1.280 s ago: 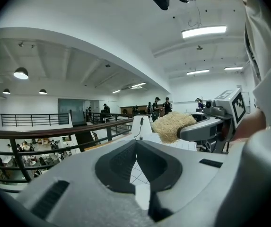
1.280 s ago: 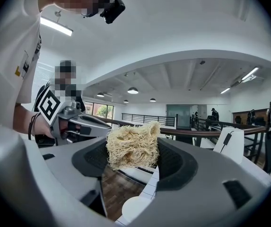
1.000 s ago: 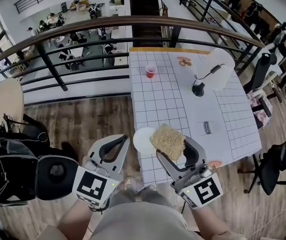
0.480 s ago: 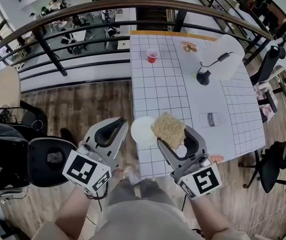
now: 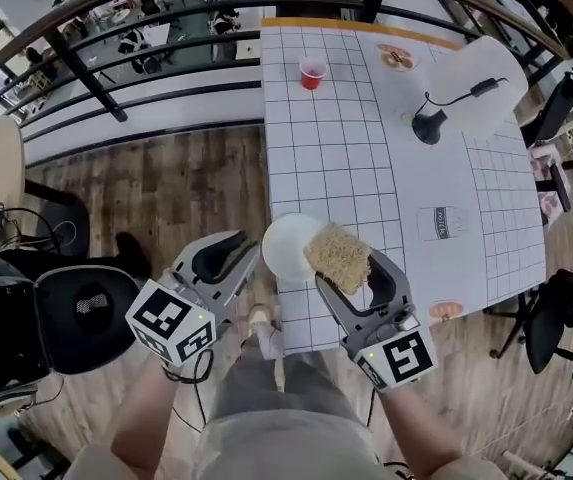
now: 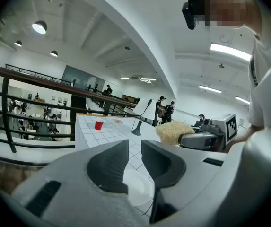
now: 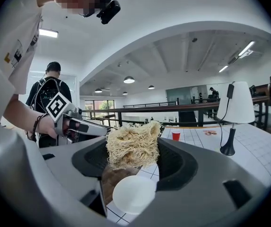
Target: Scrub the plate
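In the head view the plate (image 5: 288, 248) lies at the 7 o'clock edge of the table (image 5: 346, 148), with the left gripper (image 5: 246, 256) off the table at the plate's 8 o'clock and the right gripper (image 5: 351, 268) holding a fibrous scrub pad (image 5: 338, 256) over its 3 o'clock rim. In the left gripper view the jaws, just opening, stand partly apart and grip nothing, so a push from the pad could slide the unheld plate off that edge. In the right gripper view the jaws are clamped on the pad at 12 o'clock above the plate, and hard scrubbing might twist it loose

White round plate (image 5: 284, 246) lies flat at table (image 5: 336, 158) edge, tan fibrous scrubber (image 5: 338, 256) above.
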`<move>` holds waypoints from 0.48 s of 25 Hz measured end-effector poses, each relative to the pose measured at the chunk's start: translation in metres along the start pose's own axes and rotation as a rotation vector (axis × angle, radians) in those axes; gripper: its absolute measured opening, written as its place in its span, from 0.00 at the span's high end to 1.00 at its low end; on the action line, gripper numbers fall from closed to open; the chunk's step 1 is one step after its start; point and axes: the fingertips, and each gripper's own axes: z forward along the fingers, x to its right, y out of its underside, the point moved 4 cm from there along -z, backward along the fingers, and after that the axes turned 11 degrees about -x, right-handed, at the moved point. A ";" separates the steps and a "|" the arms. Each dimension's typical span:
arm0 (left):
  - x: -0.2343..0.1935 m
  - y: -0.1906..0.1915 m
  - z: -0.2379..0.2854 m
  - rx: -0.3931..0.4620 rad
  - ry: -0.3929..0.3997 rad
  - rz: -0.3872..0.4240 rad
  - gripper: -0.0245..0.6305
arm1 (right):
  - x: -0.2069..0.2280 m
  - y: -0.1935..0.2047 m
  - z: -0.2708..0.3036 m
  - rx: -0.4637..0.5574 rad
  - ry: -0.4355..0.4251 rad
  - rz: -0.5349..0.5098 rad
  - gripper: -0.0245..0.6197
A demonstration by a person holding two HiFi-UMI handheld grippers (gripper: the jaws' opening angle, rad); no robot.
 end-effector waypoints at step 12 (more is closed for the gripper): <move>-0.050 0.107 0.056 -0.211 0.012 -0.190 0.83 | 0.013 0.074 0.045 -0.138 0.017 -0.005 0.53</move>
